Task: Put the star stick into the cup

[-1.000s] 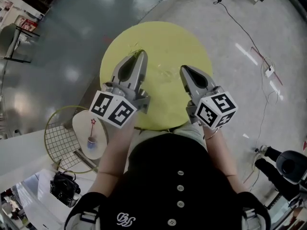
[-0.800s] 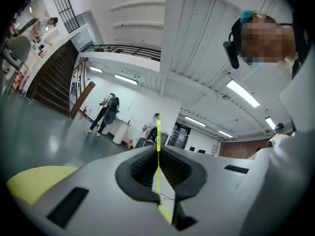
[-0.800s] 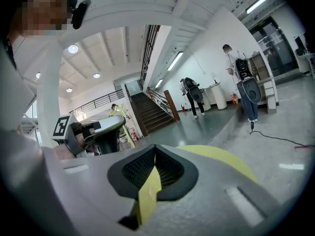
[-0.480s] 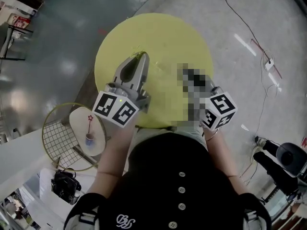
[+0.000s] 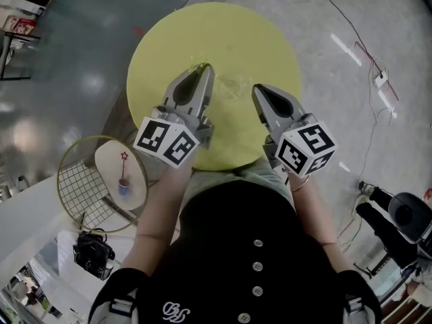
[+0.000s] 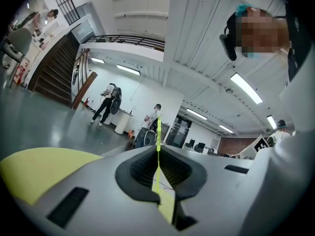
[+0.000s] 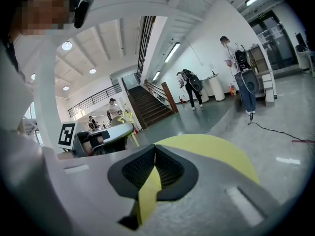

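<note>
Yellow-green star stick clamped in left gripper over yellow table. Right gripper closed, empty. Step: carry. Next: find cup (not clearly seen), lower stick in.

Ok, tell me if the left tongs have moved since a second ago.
Yes: against the yellow table, the left tongs sit farther from its far rim.

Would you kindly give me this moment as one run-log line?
left gripper: jaws shut on star stick | right gripper: jaws shut, empty | both above yellow table
</note>
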### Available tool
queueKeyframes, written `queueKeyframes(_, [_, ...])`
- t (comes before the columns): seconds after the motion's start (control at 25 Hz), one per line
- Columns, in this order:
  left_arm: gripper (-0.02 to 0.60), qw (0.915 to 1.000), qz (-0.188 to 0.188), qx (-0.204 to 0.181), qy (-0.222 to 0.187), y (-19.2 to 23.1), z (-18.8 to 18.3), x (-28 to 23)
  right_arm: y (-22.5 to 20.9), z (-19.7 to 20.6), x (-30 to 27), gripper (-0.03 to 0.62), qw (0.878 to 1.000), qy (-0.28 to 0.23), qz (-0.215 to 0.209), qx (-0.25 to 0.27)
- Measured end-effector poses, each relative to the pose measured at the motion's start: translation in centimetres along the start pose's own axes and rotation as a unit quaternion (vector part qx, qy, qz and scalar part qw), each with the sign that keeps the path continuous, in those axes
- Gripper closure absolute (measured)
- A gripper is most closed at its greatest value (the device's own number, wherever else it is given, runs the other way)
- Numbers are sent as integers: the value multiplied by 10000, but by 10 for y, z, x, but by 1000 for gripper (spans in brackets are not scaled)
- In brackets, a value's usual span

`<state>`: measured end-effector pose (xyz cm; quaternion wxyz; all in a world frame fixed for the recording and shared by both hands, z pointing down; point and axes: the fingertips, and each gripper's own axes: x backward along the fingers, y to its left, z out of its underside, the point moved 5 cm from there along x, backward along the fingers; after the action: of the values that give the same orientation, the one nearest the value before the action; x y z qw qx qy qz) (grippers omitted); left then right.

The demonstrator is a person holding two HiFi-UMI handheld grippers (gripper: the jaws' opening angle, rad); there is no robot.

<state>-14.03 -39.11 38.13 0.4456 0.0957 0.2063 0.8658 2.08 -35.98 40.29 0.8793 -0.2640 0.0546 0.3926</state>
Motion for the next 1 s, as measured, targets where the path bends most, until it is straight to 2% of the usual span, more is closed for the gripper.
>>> queueKeyframes(0.28, [565, 9999, -73, 19, 94, 8, 19, -1, -1, 7, 1, 591, 9999, -13, -33, -149])
queueKeyframes(0.8, [565, 9988, 282, 118, 392, 16, 41, -14, -8, 23, -7, 591, 9992, 79, 71, -392])
queueKeyframes(1.0, [565, 9978, 313, 152, 569, 18, 44, -20, -15, 24, -7, 591, 9988, 101, 161, -452])
